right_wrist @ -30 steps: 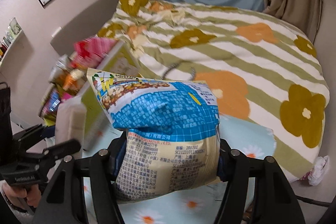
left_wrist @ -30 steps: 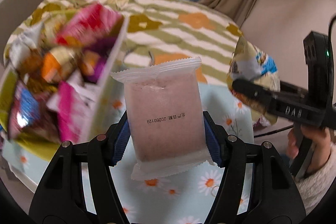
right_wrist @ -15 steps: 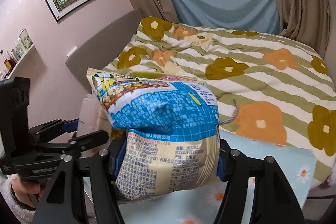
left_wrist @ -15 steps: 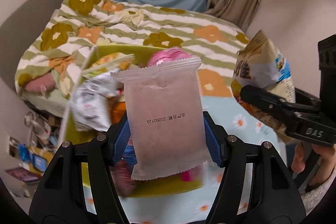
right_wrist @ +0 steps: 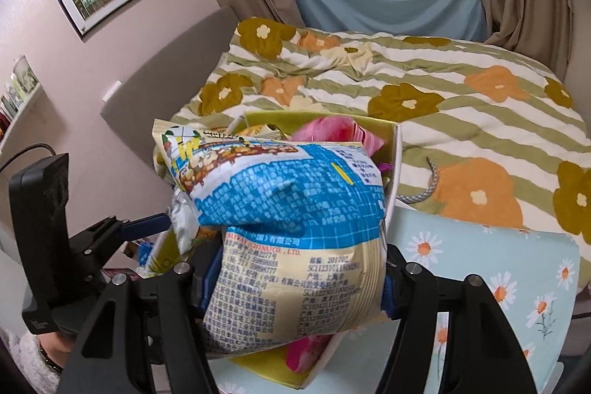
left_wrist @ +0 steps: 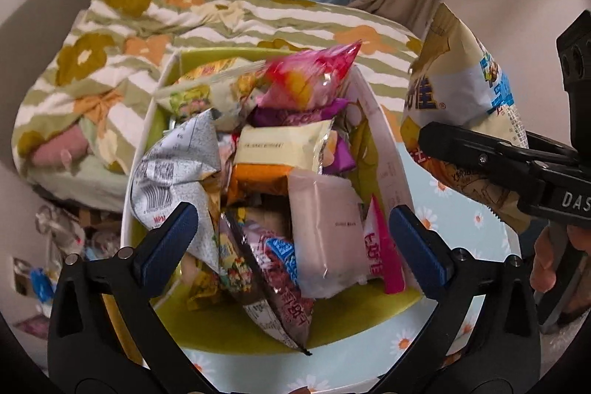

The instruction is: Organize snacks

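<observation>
My left claw (left_wrist: 291,238) hangs over the snack box (left_wrist: 384,150), its jaws opening wide, the pads touching nothing. Between and beneath them lies the pale pink packet (left_wrist: 325,231), resting among the other wrappers at about 1 o'clock from the claw's middle, long axis running from 12 to 6, its lower end near the box's green floor. I judge it delivered; this claw has nothing more to do here but draw clear.

My right claw (right_wrist: 295,286) is clenched on the blue-and-cream nut bag (right_wrist: 295,216), gripped low across its width, the bag standing tall with its long axis toward 12 o'clock and its top flopping to the left. In the left view the bag (left_wrist: 465,120) hangs at 2 o'clock, just outside the box's right wall, above the daisy-print desk (left_wrist: 476,220).

So the coming move turns on this: the box opening lies at 12 o'clock beyond the bag, slightly left. The right claw must carry it forward over the white rim (right_wrist: 397,165) before letting go.
</observation>
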